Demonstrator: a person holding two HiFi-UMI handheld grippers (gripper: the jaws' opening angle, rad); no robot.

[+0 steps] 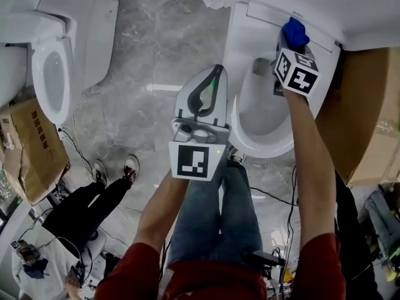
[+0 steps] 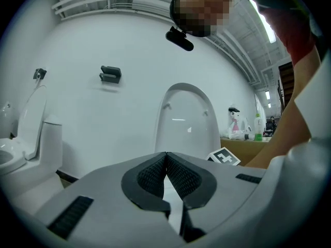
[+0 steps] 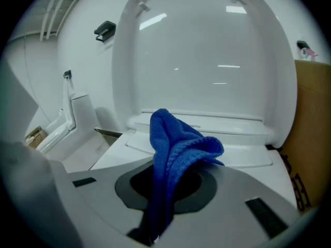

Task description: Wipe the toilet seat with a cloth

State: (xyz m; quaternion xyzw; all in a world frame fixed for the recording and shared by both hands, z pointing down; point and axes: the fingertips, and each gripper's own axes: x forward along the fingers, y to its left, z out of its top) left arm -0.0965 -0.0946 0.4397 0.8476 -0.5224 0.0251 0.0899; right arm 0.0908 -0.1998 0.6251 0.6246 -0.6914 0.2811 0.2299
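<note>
The blue knitted cloth [image 1: 295,31] sits in the upper right of the head view, above the back ledge of the white toilet, just behind the white oval toilet seat [image 1: 265,150] that rings the bowl. It is pinched in the right gripper [image 1: 289,42], whose grey jaws are closed on its lower folds; in the right gripper view the cloth's bunched top sticks up out of the jaws at the frame's centre. Whether the cloth already touches the porcelain is hard to judge from these angles. Behind it the glossy white toilet lid [image 3: 207,61] stands raised and fills the upper part of that view.

The left gripper [image 1: 215,75] hangs in the middle of the head view, left of the bowl and over the grey marbled floor [image 1: 159,36]. Its ribbed black pads [image 2: 152,174] meet at the tips with nothing between them.

A brown cardboard box [image 1: 365,111] stands just beside the toilet at the right edge. A second white toilet [image 1: 53,74] is in the upper left, and a bystander's black-trousered legs [image 1: 94,202] are in the lower left.
</note>
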